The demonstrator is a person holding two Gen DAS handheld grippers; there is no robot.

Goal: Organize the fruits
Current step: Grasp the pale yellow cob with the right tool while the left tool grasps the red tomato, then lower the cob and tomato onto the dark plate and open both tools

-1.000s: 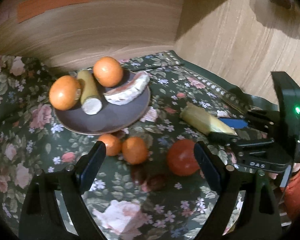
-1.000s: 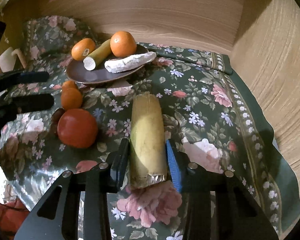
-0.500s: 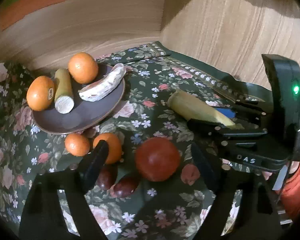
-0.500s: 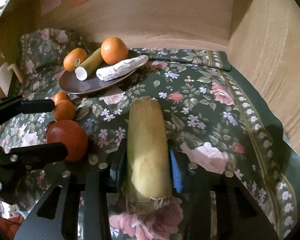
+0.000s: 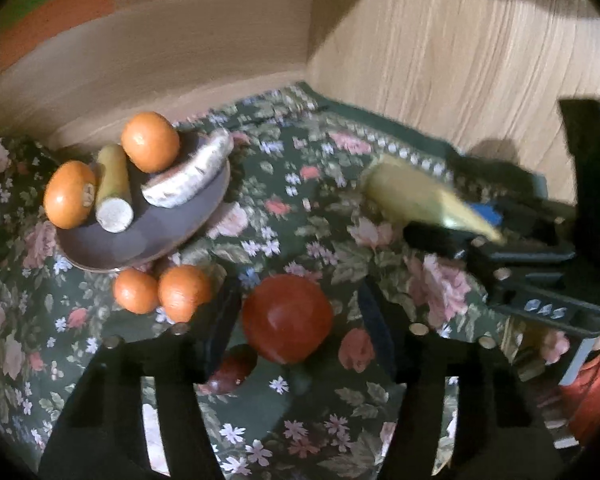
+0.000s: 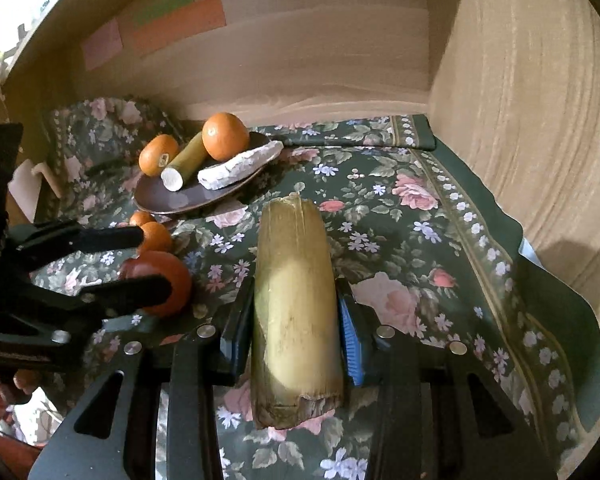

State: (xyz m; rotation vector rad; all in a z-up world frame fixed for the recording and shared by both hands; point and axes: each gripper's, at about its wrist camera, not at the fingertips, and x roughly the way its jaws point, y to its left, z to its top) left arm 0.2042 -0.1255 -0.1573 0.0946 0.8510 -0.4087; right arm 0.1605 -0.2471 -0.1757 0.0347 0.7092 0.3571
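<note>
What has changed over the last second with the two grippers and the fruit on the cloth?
The left gripper has come in around the red fruit and its jaws have just been closing, the fruit between them but not yet visibly pinched. The right gripper stays clamped on the yellow stalk piece, carrying it slightly nearer the plate. The plate's contents and the small oranges stayed put.

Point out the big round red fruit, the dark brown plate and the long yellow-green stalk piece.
Big round red fruit (image 5: 287, 317), left wrist view, middle of its front face.
Dark brown plate (image 6: 168, 200), right wrist view, bare near part.
Long yellow-green stalk piece (image 6: 296, 304), right wrist view, mid-length of its top side.
</note>
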